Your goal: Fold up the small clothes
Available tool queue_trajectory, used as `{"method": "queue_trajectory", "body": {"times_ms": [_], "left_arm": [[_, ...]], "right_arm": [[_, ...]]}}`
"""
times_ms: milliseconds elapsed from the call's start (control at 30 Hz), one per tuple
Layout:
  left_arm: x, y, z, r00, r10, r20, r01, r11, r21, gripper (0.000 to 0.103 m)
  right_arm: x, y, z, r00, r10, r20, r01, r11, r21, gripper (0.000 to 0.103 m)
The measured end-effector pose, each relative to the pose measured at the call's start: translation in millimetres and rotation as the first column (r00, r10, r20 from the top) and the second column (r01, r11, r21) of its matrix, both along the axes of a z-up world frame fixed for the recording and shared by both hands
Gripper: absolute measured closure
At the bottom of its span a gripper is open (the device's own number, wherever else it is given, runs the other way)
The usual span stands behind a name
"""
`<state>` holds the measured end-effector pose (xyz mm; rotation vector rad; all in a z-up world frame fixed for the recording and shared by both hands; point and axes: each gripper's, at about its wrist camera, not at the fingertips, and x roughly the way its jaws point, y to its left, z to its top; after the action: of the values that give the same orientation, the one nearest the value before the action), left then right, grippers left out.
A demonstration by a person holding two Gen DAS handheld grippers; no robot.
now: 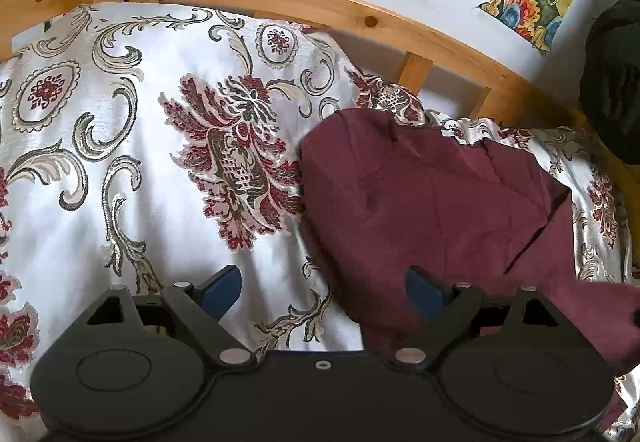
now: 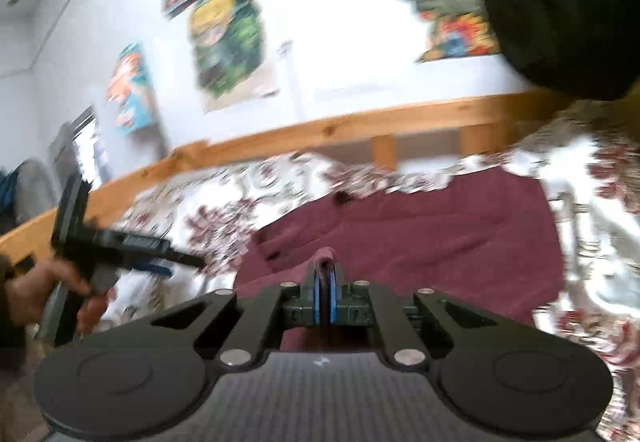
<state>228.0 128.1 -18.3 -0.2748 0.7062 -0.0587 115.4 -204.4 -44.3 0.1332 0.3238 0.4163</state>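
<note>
A maroon garment [image 1: 432, 201] lies partly folded on the patterned bedspread [image 1: 120, 161], to the right in the left wrist view. My left gripper [image 1: 324, 290] hangs open over the garment's left edge, blue pads wide apart, nothing between them. In the right wrist view, which is blurred, my right gripper [image 2: 326, 282] is shut on a pinched fold of the maroon garment [image 2: 420, 234] that sticks up between the blue pads. The left gripper [image 2: 160, 262] shows there too, at the left, held by a hand [image 2: 44, 290].
A wooden bed rail [image 1: 304, 1] runs along the far side of the bed against a white wall with colourful posters [image 2: 228, 37]. A dark bundle [image 1: 612, 81] sits at the right end near the rail. The bedspread stretches to the left of the garment.
</note>
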Motion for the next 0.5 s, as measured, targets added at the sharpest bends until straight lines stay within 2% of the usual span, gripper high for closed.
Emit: {"method": "queue_trajectory", "body": {"times_ms": [100, 167, 267, 333, 400, 467, 500], "left_arm": [[0.0, -1.5, -1.9, 1.000, -0.003, -0.010, 0.003, 1.000, 0.005, 0.013], [0.8, -3.6, -3.8, 1.000, -0.008, -0.019, 0.009, 1.000, 0.012, 0.013], [2.0, -6.4, -7.1, 0.999, -0.019, -0.034, 0.020, 1.000, 0.009, 0.013], [3.6, -6.9, -9.5, 0.998, -0.031, -0.045, 0.030, 0.999, -0.022, 0.013], [6.1, -7.2, -11.4, 0.998, -0.043, -0.049, 0.040, 0.997, -0.061, 0.013], [9.4, -8.3, -14.0, 0.998, -0.049, -0.042, 0.045, 0.995, -0.085, 0.013], [11.5, -8.7, -15.3, 0.998, -0.048, -0.039, 0.045, 0.995, -0.089, 0.013]], "right_arm": [[1.6, -22.7, -3.3, 0.993, -0.106, -0.059, 0.107, 0.994, 0.016, 0.097], [7.6, -37.3, -8.2, 0.977, -0.171, -0.128, 0.174, 0.985, 0.010, 0.096], [25.1, -56.6, -27.1, 0.926, -0.253, -0.282, 0.258, 0.966, -0.017, 0.088], [31.5, -61.9, -39.4, 0.901, -0.289, -0.325, 0.292, 0.956, -0.041, 0.085], [35.1, -65.8, -42.9, 0.895, -0.300, -0.331, 0.302, 0.952, -0.047, 0.067], [34.4, -63.4, -44.5, 0.906, -0.293, -0.304, 0.297, 0.954, -0.035, 0.044], [34.7, -62.8, -44.3, 0.913, -0.288, -0.291, 0.291, 0.956, -0.031, 0.040]]}}
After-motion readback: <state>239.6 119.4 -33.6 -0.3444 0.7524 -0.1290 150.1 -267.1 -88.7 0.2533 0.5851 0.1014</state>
